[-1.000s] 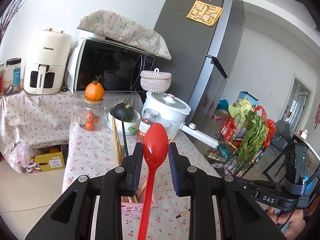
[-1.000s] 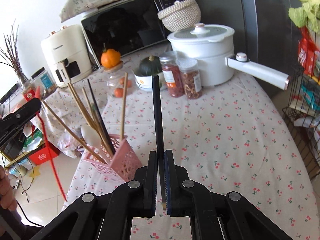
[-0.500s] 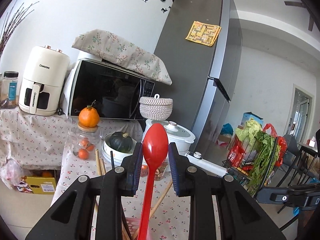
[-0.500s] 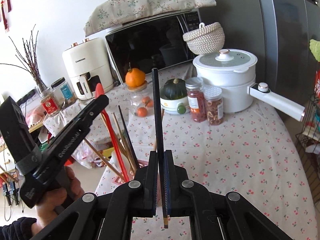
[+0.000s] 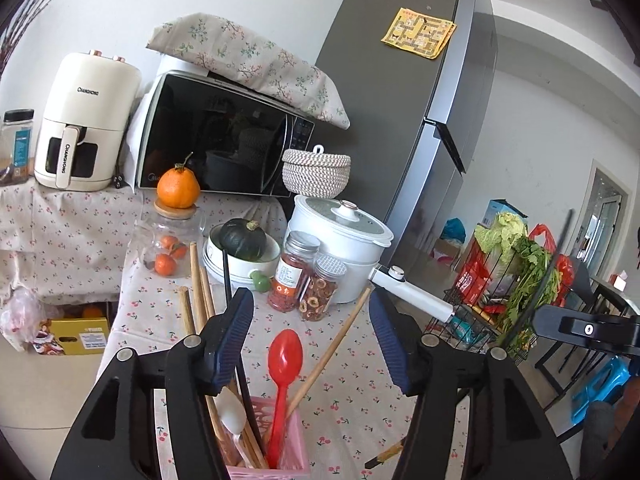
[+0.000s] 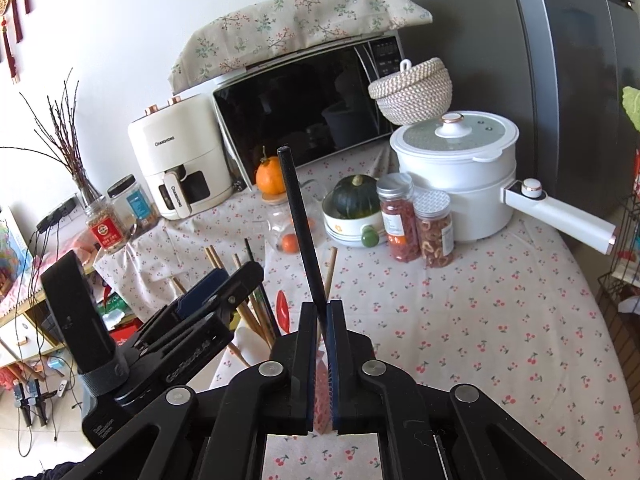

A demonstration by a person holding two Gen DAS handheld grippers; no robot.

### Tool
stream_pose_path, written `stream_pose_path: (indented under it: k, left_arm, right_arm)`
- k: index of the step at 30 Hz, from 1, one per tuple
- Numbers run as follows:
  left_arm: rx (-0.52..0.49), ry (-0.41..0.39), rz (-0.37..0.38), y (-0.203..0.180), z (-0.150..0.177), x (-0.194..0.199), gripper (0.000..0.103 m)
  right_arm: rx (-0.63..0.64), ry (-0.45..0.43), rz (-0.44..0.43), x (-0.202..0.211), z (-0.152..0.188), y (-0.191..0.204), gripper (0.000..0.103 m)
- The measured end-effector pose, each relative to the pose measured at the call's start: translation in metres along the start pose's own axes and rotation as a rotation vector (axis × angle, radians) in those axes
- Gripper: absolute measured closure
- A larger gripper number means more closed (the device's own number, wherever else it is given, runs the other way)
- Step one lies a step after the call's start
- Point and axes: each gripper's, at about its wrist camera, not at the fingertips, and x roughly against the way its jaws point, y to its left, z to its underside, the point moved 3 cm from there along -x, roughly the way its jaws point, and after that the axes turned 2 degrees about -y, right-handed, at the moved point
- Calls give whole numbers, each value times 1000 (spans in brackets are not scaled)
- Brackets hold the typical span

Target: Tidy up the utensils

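A red spoon stands bowl-up in the pink utensil holder with wooden chopsticks and a white spoon. My left gripper hangs just above the holder. Its jaws are opening, and the spoon stands free between them, touching neither pad. My right gripper is shut on a black chopstick that points up and away, held above the table beside the holder. In the right wrist view the left gripper is at the left, over the red spoon. Another chopstick lies on the tablecloth.
On the cherry-print table stand a white pot with a long handle, two spice jars, a bowl with a green squash and a glass jar topped by an orange. A microwave, air fryer and fridge stand behind.
The left jaws have parted and let go of the red spoon, which dropped into the pink holder. The right gripper rose with the black chopstick.
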Motion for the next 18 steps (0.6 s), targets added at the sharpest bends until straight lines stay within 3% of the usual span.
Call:
stream_pose_path:
  k: [6,12,13,15,17,18]
  left_arm:
    - [-15,71,-34,5,3,37,30]
    - [-2,205,-110,29,17,55,26]
    - [5,231,-121,34,19,56,26]
    - [23,280,-134,45,24,58,25]
    - [46,321,-138,54,29,59,24]
    - [52,338,-135,57,31,59,22]
  right_arm:
    - [-2,-10,-36,-10,-9,13,103]
    - [-74,79,-11,-42,-2,-5,97]
    - [-93,100,6,-50,0,-14,94]
    - [-128,149,46,-68,4,-32,68]
    - [-168,196,80,-90,8,-52,58]
    - [-183,217,97,-104,10,-61,58]
